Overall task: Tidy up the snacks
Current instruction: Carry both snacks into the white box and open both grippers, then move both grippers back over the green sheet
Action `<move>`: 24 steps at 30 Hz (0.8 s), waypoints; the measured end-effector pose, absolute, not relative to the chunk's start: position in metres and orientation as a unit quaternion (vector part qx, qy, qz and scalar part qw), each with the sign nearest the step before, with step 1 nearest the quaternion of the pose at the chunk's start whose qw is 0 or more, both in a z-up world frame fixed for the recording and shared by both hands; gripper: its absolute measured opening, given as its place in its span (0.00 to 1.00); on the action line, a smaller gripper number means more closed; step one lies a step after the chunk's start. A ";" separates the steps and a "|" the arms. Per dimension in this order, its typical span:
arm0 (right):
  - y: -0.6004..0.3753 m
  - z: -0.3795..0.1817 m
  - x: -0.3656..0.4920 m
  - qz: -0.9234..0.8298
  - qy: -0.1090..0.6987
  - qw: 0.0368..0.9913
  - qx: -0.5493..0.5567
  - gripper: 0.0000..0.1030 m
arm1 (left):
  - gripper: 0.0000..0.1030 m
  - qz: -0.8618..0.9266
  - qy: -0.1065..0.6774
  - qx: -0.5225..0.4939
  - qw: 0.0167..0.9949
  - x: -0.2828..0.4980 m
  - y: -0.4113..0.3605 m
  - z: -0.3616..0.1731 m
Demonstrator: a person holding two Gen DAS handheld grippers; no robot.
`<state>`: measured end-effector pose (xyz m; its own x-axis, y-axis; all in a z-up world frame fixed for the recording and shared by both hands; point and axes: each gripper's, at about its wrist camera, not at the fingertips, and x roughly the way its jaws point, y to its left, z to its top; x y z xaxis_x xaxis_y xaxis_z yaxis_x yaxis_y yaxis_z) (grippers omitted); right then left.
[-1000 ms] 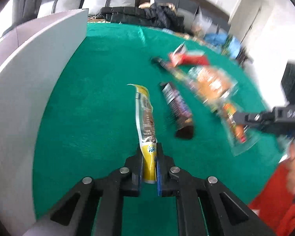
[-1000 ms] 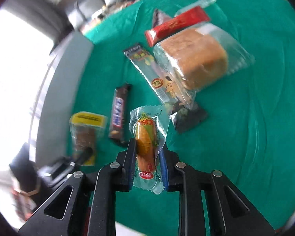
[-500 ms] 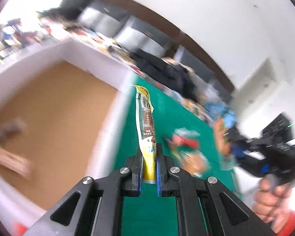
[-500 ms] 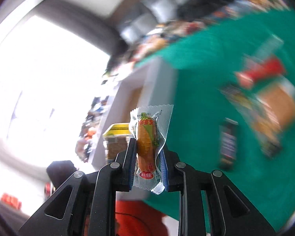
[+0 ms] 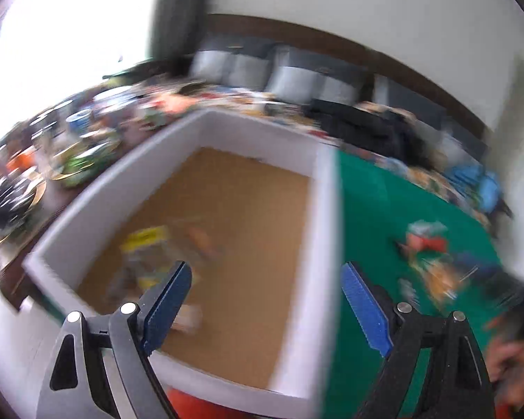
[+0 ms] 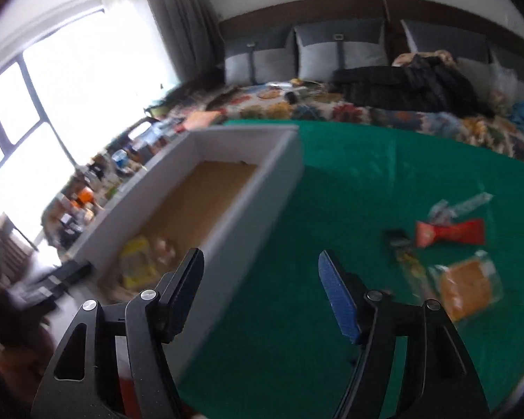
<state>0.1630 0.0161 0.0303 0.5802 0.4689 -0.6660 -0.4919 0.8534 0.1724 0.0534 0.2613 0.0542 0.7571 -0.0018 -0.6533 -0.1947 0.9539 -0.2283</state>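
While both the left gripper [image 5: 265, 293] and right gripper [image 6: 262, 279] have just sprung apart, empty, by the white box [image 5: 318, 216], the bread packet [image 6: 466, 288] on the green tabletop [image 6: 349, 188] looks light, soft, crinkly; pinch its sealed edge.

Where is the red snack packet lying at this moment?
In the right wrist view the red snack packet lies on the green tablecloth, at the right, just above the wrapped bread.

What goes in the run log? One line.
left gripper: jaws just opened, empty | right gripper: same | white cardboard box: holds snacks
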 end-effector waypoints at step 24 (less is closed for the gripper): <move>-0.247 -0.107 0.138 -0.002 0.416 0.909 -0.041 0.69 | 0.99 -0.022 0.471 0.002 0.882 0.122 0.050 -0.103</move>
